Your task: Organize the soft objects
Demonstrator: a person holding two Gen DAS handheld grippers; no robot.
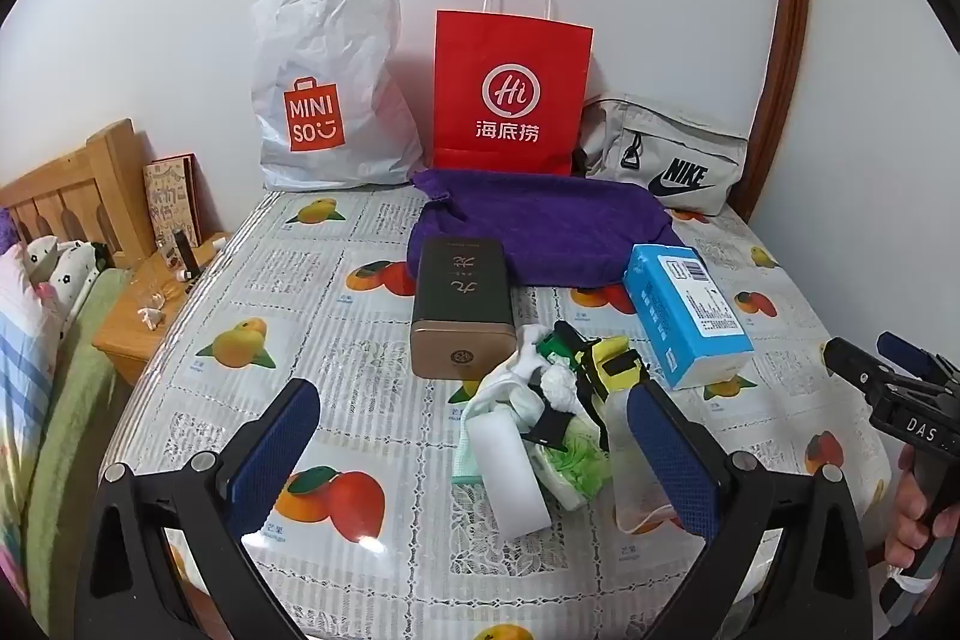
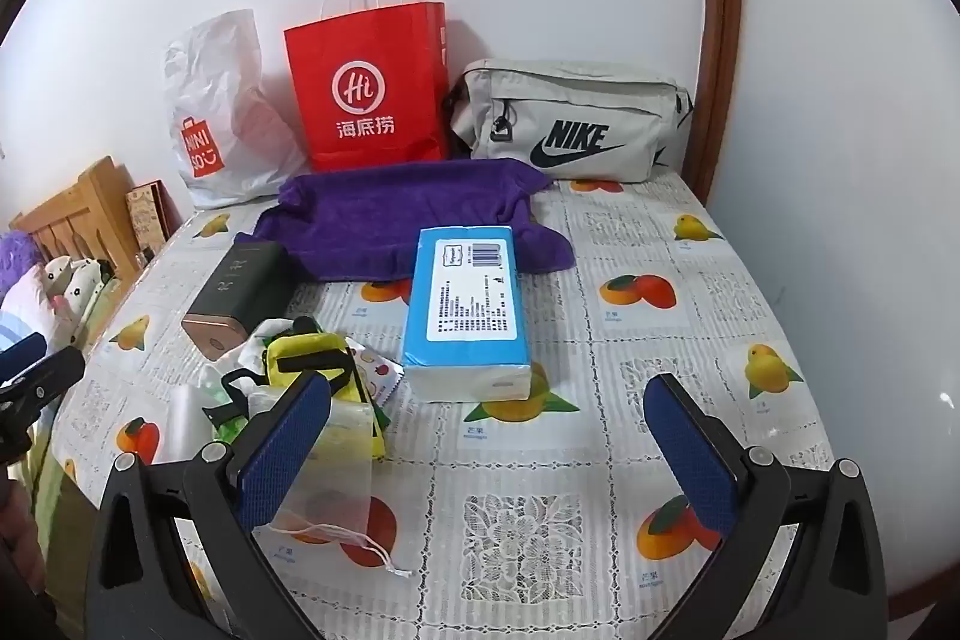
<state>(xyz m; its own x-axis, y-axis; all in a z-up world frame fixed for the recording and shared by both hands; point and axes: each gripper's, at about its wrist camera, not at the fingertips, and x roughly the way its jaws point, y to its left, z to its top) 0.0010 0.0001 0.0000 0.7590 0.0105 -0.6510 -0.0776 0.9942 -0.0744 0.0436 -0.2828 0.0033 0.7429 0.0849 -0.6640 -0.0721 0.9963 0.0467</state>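
Both grippers hover low over the fruit-print tablecloth [image 2: 600, 280], left gripper [image 1: 474, 436] and right gripper [image 2: 489, 436] each spread wide, holding nothing. Soft pile [image 1: 558, 400] lies near the front edge between dark tin [image 1: 462, 304] and blue tissue pack [image 2: 465, 304]; purple towel [image 2: 396, 214] sits behind, before 3 bags.

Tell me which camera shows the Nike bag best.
The right wrist view. There the grey Nike bag shows whole against the wall, logo and zipper pull clear, right of the red paper bag. In the left wrist view it sits near the frame's edge, its left end hidden behind the red bag and its base behind the purple towel.
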